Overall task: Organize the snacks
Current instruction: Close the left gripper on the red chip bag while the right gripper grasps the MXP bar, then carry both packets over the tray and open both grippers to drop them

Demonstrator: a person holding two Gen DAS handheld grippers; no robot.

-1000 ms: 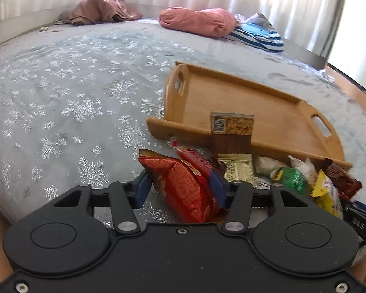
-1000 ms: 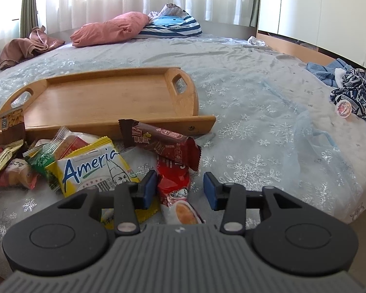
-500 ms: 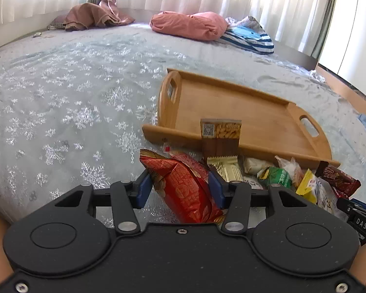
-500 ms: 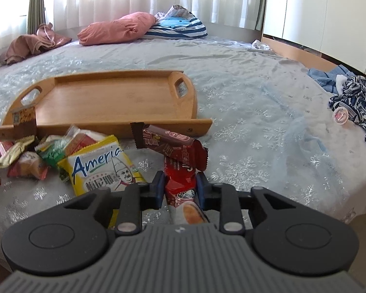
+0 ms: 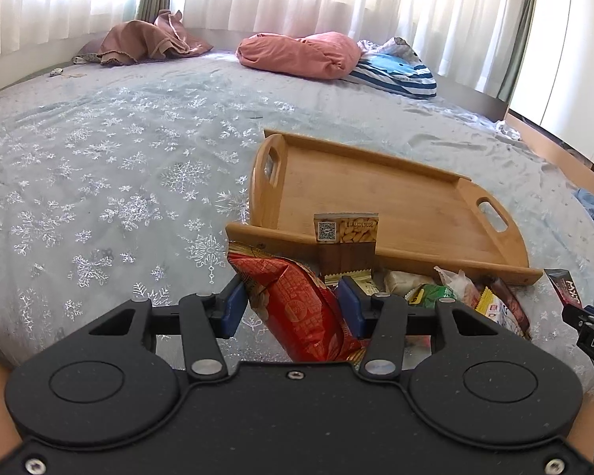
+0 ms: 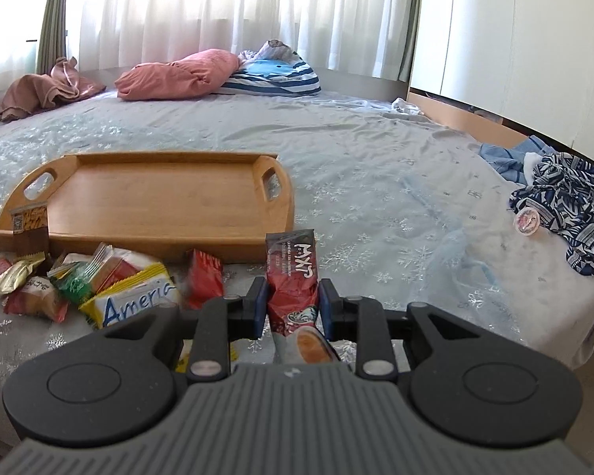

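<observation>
My left gripper [image 5: 291, 308] is shut on a red snack bag [image 5: 297, 297], held a little above the bedspread in front of the wooden tray [image 5: 376, 206]. My right gripper [image 6: 292, 306] is shut on a long dark red coffee sachet [image 6: 292, 265] that sticks up between its pads. The tray [image 6: 158, 194] has nothing on its floor. A peanut bar pack [image 5: 346, 229] leans upright against its near rim. More snacks lie in a pile [image 6: 79, 285] before the tray, among them a yellow "America" pack [image 6: 138, 301] and a small red packet [image 6: 204, 281].
The bed is wide, with a snowflake spread [image 5: 118, 182]. A pink pillow [image 6: 178, 77] and a striped pillow [image 6: 277, 77] lie at the far side, and a brown cloth [image 5: 146, 43] at the far left. Blue patterned clothes [image 6: 566, 206] and a small round cup [image 6: 526, 221] sit at the right edge.
The right jaws closed on the coffee sachet and lifted it upright. The left gripper rose slightly with the red bag still in it.
</observation>
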